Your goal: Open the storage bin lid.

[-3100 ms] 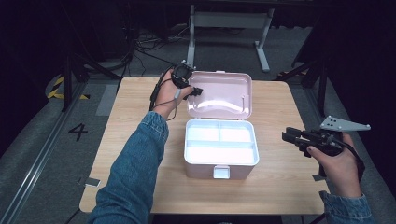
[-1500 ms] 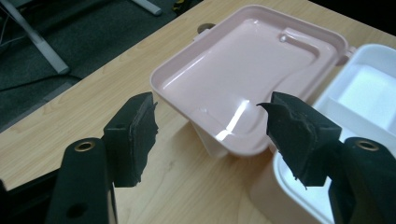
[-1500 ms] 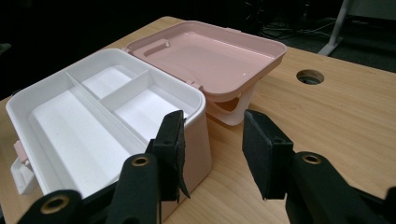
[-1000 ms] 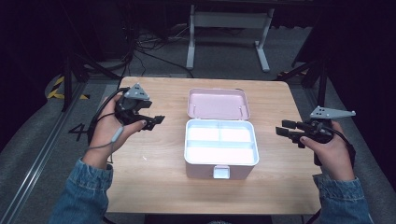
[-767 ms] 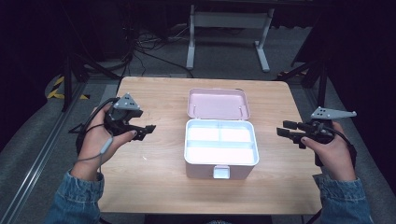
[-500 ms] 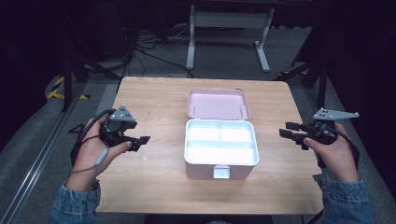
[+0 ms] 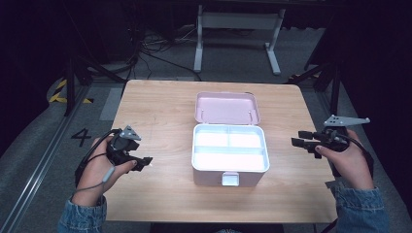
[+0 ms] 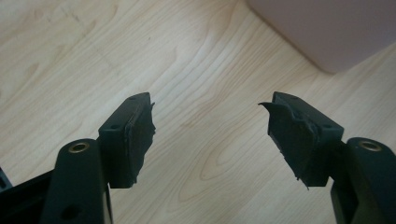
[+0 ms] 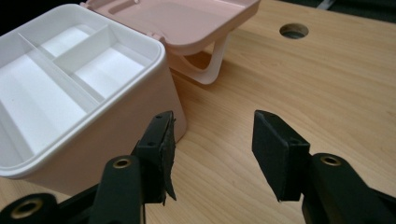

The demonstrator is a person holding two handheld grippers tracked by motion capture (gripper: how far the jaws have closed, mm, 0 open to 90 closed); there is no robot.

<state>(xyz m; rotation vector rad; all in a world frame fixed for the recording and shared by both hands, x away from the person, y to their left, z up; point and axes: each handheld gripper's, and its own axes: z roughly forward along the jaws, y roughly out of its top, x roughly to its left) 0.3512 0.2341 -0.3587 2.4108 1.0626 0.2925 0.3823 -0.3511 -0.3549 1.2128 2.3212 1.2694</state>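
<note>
**Pink box open at mid-counter, both grippers empty**

Pink box [image 7: 230, 154] sits near the middle of the wooden counter [image 7: 160, 102], between the two grippers and well apart from each. Its long axis runs across the counter, from one gripper's side toward the other's. The lid [image 7: 227, 108] is swung fully back and lies flat behind the body, inner face up, away from the person. A white clasp [image 7: 230, 179] on the front wall faces the person. Inside, a white tray [image 7: 228, 148] shows two small compartments at the back and one long one in front.

The left gripper [image 7: 144, 162] is held over the counter's left edge, pointing toward the box. In the left gripper view its jaws stand wide apart with bare wood between them, and a corner of the box lies ahead to their upper right.

The right gripper [image 7: 299, 138] is held at the counter's right edge, also pointing toward the box. In the right gripper view its jaws are wide, gripping nothing; the box's near corner lies just beyond the left jaw, the lid farther ahead, and a round hole [image 9: 293, 31] in the counter far ahead to the right.
</note>
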